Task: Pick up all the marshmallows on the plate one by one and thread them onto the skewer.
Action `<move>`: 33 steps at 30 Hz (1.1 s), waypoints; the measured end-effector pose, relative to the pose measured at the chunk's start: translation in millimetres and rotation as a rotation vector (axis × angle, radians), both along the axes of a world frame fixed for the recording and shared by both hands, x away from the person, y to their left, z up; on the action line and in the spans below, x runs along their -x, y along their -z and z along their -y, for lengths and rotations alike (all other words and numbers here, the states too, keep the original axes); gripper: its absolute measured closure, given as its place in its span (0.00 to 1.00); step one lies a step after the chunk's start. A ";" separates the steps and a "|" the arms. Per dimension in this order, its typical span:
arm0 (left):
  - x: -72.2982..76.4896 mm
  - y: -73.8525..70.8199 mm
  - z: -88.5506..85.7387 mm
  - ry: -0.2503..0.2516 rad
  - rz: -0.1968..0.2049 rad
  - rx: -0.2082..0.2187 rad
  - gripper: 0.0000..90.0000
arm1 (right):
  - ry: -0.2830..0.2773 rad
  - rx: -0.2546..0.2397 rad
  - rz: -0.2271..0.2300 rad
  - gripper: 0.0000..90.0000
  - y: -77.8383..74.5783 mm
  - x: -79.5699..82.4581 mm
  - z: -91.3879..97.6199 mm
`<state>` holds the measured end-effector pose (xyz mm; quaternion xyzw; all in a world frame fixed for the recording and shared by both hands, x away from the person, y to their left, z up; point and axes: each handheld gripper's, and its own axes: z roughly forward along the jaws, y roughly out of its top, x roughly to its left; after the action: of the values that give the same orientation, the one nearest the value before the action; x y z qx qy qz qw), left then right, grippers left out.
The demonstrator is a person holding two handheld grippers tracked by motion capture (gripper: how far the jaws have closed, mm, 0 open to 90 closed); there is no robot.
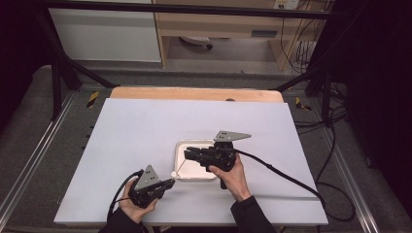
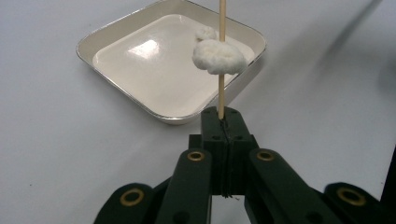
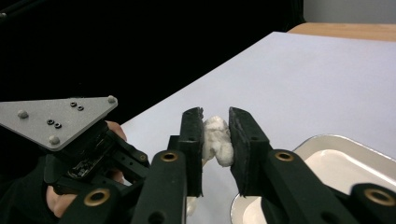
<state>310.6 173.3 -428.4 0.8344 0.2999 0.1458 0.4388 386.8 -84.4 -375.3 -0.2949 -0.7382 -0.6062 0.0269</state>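
Your left gripper [image 2: 223, 122], jaws pressed together, pinches the thin wooden skewer [image 2: 222, 91] at its base; your right gripper [image 3: 215, 140] nips a white, fluffy marshmallow-like lump [image 3: 217, 140] over the shallow white square tray [image 1: 180, 148]. Judge the lump light, soft and crushable: squeeze its sides gently. The white tabletop [image 1: 145, 126] looks smooth, under a dark frame.

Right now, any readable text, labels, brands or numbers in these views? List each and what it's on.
None readable.
Yellow-and-black striped markers on the floor rails: hazard stripes, no words.
Pale label on the wooden shelf unit behind the table: too small and blurred to read.
White tray, wooden skewer, grey three-cornered plate: no markings, only screws on the plate.
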 end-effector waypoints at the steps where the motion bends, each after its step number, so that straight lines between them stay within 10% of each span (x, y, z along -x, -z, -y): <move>1: -0.1 0.1 -0.2 -0.002 -0.002 0.000 0.99 | -0.001 -0.006 -0.007 0.88 1.6 0.0 -0.5; 33: 1.7 -0.5 1.8 0.005 -0.019 0.001 0.99 | -0.041 -0.042 -0.007 0.92 12.5 7.5 -4.4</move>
<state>308.9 171.5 -427.9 0.8364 0.3019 0.1367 0.4366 379.3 -80.0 -387.9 -0.2813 -0.7312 -0.6196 0.0482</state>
